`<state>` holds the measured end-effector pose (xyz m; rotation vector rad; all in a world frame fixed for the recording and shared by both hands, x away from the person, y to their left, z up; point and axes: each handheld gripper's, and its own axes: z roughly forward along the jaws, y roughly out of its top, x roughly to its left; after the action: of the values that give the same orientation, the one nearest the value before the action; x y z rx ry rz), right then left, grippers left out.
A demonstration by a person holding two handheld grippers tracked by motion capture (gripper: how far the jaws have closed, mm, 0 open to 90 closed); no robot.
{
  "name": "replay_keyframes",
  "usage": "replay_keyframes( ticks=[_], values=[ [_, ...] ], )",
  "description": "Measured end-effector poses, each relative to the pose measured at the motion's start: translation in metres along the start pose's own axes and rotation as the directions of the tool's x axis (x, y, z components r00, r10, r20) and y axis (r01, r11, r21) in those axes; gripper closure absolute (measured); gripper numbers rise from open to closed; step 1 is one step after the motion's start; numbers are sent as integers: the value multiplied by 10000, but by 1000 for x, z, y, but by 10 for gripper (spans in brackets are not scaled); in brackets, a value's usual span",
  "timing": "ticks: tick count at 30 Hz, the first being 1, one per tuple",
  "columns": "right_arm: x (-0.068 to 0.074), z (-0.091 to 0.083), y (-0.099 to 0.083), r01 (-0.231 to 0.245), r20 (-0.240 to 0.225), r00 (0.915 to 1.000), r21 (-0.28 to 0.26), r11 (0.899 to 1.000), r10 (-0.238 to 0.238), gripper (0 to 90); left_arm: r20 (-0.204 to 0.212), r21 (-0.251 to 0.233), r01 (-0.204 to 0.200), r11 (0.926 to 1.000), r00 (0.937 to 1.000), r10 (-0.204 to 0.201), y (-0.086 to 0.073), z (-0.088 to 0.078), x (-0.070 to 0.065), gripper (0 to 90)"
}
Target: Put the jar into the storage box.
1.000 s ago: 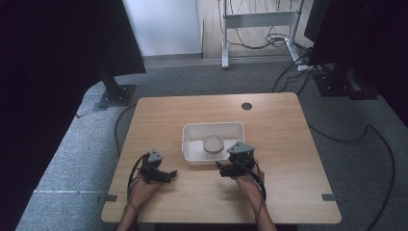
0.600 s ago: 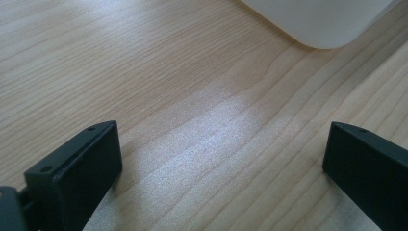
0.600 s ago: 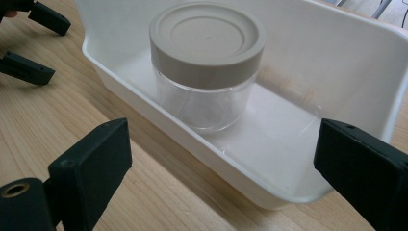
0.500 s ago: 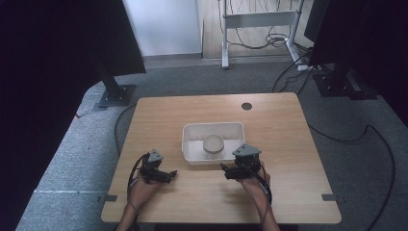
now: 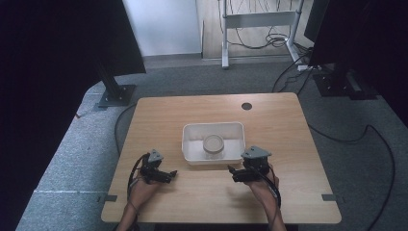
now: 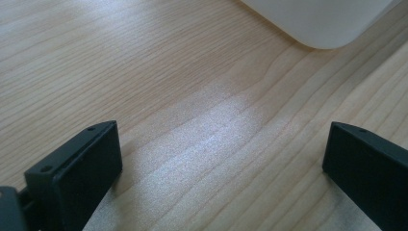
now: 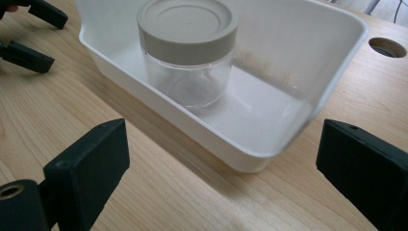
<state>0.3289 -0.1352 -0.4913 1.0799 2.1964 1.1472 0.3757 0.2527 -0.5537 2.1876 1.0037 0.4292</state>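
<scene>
two open grippers beside a tray holding a jar

a clear jar (image 7: 185, 57) with a grey lid (image 7: 186, 23) stands upright inside a white tray (image 7: 308, 122) near the middle of the wooden table (image 5: 288, 125). the right gripper (image 5: 239, 174), held just beside the tray's near right corner, faces the tray; its jaws are spread wide with nothing between them, and the tray's corner lies between them in the right gripper view. the left gripper (image 5: 169, 175) rests near the tray's near left corner, jaws likewise released and apart, over bare wood, with a corner of the tray at the top of its own view. neither gripper touches the jar.
</scene>
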Motion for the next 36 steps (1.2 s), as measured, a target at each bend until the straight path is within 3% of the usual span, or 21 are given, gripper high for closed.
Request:
replay_keyframes(
  ticks=[19, 25, 36],
  values=[
    [-20, -35, -27, -551, 430, 9975, -64, 9985, 553, 37, -13, -2, 17, 10000, 10000, -17, 0, 0, 0, 0],
    [-23, -42, -40, -614, 584, 9965, 137, 9980, 605, 36, -24, -2, 28, 10000, 10000, -28, 0, 0, 0, 0],
    [-34, -50, -63, -936, 810, 9923, -43, 9956, 936, 37, -52, 14, 46, 10000, 10000, -46, 0, 0, -1, 0]
  ],
)
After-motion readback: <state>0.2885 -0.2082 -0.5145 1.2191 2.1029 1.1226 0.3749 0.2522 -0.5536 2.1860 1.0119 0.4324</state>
